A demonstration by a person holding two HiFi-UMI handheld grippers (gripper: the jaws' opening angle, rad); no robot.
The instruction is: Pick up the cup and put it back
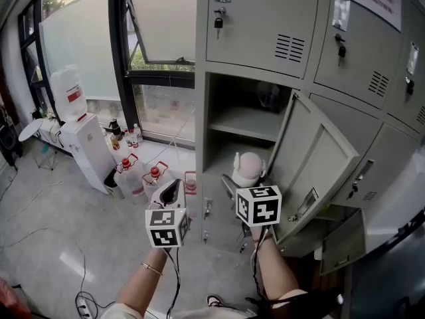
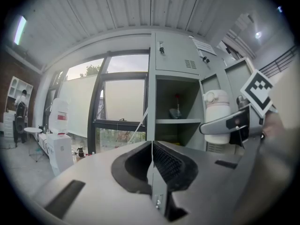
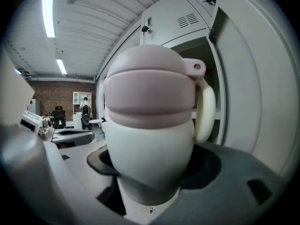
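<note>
A white cup (image 1: 247, 168) with a pale pink lid and a side handle is held upright in my right gripper (image 1: 244, 180), in front of the open locker compartment (image 1: 242, 135). In the right gripper view the cup (image 3: 150, 125) fills the middle, and the right gripper (image 3: 150, 175) is shut on its lower body. My left gripper (image 1: 171, 191) hangs to the left of the cup, apart from it. Its jaws meet in a line with nothing between them in the left gripper view (image 2: 152, 150), where the cup (image 2: 216, 116) shows at right beside the locker shelf (image 2: 177, 121).
The locker door (image 1: 312, 168) stands open to the right of the cup. A small dark object (image 2: 176, 111) sits on the shelf inside. A water dispenser (image 1: 83, 138) and several bottles (image 1: 143, 175) stand on the floor by the window at left.
</note>
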